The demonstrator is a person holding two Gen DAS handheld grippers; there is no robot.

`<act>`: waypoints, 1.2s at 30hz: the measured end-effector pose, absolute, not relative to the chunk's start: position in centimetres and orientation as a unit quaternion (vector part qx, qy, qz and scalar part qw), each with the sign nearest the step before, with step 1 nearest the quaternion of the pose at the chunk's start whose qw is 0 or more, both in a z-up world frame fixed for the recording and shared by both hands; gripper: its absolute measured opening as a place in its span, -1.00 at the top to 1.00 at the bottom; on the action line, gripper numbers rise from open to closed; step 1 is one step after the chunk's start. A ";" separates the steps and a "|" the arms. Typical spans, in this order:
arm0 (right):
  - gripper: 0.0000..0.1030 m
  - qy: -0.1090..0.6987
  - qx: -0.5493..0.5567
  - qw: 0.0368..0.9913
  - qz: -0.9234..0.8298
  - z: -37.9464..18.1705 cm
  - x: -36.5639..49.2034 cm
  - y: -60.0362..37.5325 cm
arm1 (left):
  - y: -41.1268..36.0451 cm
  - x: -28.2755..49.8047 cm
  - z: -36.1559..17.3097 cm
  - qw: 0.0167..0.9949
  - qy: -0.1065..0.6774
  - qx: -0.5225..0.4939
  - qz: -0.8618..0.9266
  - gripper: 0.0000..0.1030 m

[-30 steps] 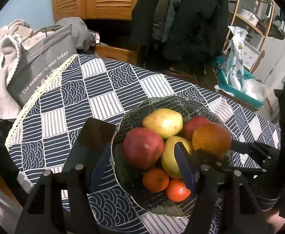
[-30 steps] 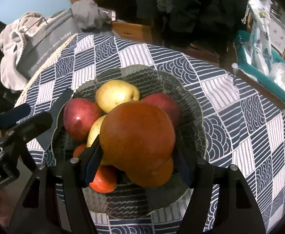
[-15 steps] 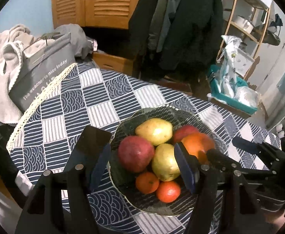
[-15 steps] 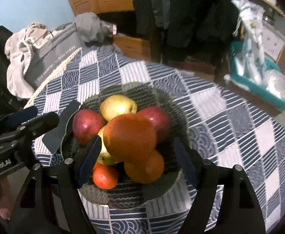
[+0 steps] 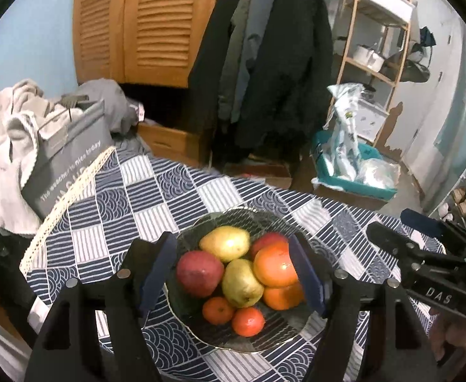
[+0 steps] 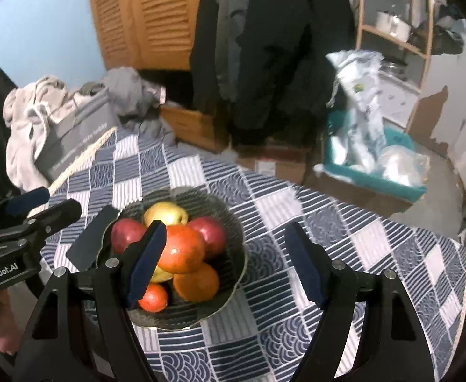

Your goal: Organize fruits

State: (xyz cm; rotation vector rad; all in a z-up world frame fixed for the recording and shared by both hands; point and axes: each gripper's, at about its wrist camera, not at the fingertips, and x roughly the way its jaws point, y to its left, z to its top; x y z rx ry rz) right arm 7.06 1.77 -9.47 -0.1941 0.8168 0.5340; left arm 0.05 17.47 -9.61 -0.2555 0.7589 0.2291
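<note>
Bench [image 6: 344,254] right of the fruit bowl [image 6: 233,289] is wide open; grey bag [image 5: 70,162] crowds the far-left edge.

tablecloth [image 5: 182,191]: navy-white checks | bowl [image 5: 264,219]: dark | pears [image 5: 226,243]: yellow | oranges [image 5: 274,267]: orange

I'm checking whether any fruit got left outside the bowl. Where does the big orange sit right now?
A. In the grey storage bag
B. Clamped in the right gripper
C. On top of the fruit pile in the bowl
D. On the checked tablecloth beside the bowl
C: the big orange rests on the other fruit in the bowl, and nothing sits between the pads of the right gripper.
</note>
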 end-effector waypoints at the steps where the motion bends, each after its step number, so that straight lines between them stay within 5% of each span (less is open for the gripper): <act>1: -0.51 0.387 -0.092 0.882 0.253 -9.0 7.0 1.4 | 17.3 0.0 -9.2 0.917 0.364 -0.122 0.110 -0.47; 36: -0.74 0.230 -0.052 0.960 0.151 2.8 -0.4 -11.6 | 9.5 -4.0 1.8 0.968 0.238 -0.057 0.062 -0.98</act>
